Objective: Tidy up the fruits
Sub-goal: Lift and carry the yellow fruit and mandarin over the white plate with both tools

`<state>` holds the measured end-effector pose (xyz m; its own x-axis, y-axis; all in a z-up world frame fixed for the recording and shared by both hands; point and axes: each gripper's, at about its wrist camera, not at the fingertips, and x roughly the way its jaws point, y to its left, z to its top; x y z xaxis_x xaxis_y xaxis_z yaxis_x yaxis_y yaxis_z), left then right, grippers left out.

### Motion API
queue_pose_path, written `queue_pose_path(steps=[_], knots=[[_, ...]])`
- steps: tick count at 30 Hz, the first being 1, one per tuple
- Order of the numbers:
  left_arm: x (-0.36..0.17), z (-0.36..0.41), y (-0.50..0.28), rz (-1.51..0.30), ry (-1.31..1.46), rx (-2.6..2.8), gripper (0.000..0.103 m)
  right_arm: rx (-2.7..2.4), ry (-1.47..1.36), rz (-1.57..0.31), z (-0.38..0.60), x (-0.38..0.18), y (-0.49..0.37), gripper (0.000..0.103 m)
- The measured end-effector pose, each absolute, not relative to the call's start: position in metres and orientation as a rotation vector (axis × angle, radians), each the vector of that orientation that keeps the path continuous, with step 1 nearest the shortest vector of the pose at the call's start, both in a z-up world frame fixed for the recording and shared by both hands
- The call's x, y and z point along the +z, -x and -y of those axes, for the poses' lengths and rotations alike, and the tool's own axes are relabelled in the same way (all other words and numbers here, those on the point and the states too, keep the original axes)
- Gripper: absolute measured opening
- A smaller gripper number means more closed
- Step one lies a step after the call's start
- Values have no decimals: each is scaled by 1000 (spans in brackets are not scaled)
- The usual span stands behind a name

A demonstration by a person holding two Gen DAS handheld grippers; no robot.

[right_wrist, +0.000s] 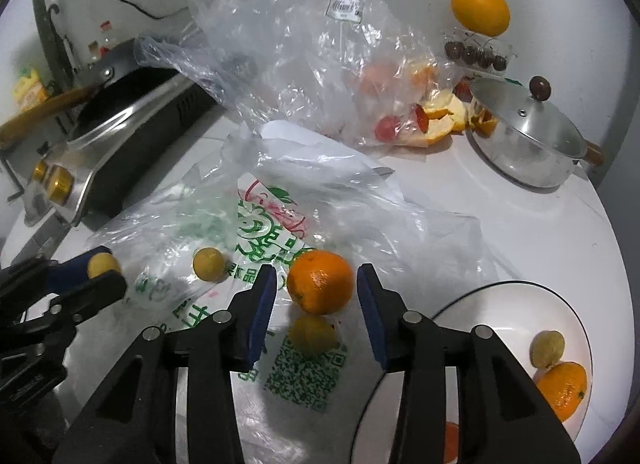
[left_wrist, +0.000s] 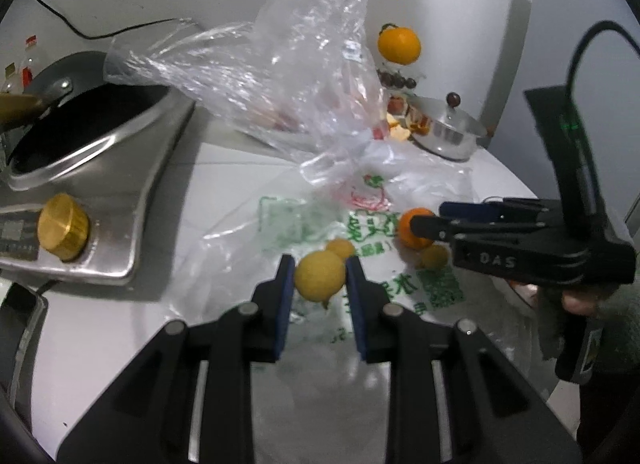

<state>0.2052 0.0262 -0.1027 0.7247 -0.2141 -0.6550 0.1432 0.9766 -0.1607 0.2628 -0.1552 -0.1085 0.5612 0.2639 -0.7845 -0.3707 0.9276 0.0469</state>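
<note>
My left gripper (left_wrist: pixel 320 276) is closed on a yellow lemon (left_wrist: pixel 319 275); it also shows in the right wrist view (right_wrist: pixel 102 264). A second small yellow fruit (left_wrist: pixel 340 248) lies just behind it on the printed plastic bag (left_wrist: pixel 372 219). My right gripper (right_wrist: pixel 316 284) is open, its pads on either side of an orange (right_wrist: pixel 320 282) with gaps on both sides. A yellow fruit (right_wrist: pixel 311 334) lies below the orange, another (right_wrist: pixel 208 263) to its left. A white plate (right_wrist: pixel 500 304) at lower right holds a lemon (right_wrist: pixel 547 348) and an orange (right_wrist: pixel 562 390).
A stove with a black pan (left_wrist: pixel 80 135) stands at the left. A clear crumpled bag (right_wrist: pixel 304 35) with fruit and orange peels (right_wrist: pixel 440 115) lies behind. A steel lidded pot (right_wrist: pixel 528 143) is at the right, with an orange (right_wrist: pixel 480 7) on a box of cherries behind it.
</note>
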Motion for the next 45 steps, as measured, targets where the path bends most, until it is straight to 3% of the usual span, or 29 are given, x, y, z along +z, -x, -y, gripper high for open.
queue_pose_path(steps=[18, 45], knots=[[-103, -55, -184, -700, 132, -183, 26, 281, 176, -943, 137, -131, -277, 43], [-84, 3, -168, -717, 63, -128, 26, 485, 103, -767, 180, -74, -198, 43]])
